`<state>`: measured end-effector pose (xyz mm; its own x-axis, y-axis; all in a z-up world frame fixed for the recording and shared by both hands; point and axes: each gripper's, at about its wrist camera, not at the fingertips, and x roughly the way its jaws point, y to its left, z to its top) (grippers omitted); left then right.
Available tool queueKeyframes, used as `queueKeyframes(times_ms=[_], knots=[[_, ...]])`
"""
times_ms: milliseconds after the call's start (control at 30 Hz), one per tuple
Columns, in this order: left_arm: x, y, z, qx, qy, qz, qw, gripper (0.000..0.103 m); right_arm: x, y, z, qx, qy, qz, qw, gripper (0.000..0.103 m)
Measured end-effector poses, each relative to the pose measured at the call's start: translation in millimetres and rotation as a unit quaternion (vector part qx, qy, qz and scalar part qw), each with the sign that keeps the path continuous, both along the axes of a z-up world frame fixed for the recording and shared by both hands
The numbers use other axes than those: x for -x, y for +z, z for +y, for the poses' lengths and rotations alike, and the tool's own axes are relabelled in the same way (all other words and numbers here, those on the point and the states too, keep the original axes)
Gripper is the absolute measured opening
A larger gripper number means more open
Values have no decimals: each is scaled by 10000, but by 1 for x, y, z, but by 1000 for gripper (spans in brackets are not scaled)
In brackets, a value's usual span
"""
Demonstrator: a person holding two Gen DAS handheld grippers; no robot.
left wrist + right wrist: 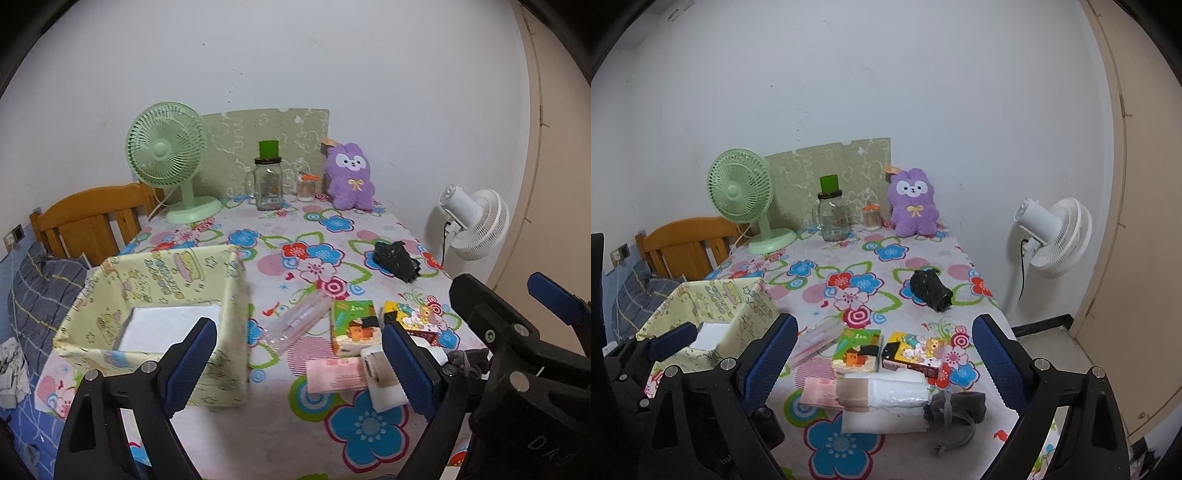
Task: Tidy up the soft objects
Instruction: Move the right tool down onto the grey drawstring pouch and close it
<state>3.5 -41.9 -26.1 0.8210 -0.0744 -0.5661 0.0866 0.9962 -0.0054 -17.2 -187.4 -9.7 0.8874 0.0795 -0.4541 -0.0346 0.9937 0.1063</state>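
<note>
Two claws, both spread wide and gripping nothing: left claw (pixel 295 363) low over the near part of the surface (pixel 258 435), right claw (pixel 884 362) beside it, above the clutter at the front edge. Flowered cloth over the whole surface. Yellow fabric bin (pixel 155 314) at the near left, open at the top, with a white slab on its floor. Just right of the bin, a clear pencil pouch (pixel 299 321), then a green tissue pack (pixel 857 350) and a yellow cartoon pack (pixel 916 354) side by side. Nearer the edge, a pink packet (pixel 822 395) partly under white wrapped bundles (pixel 886 402), and a grey drawstring pouch (pixel 956 406) touching their right end. Black folded umbrella (pixel 931 290) apart, further back on the right. Along the wall: green desk fan (pixel 742 195), glass jar with a green lid (pixel 833 214), small toothpick holder (pixel 871 218), purple plush rabbit (pixel 914 203) sitting upright. White standing fan (pixel 1056 236) off the right side, on the floor.
</note>
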Motion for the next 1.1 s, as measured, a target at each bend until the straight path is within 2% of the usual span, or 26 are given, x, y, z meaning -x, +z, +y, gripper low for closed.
queueKeyframes(times_ms=[600, 1100], knots=[[-12, -52, -40, -165, -419, 569, 9974, 91, -12, -53, -25, -12, -139, 532, 9985, 92], [-20, -81, -72, -491, -594, 803, 9938, 89, -27, -95, -57, -233, -399, 1082, 9931, 87]])
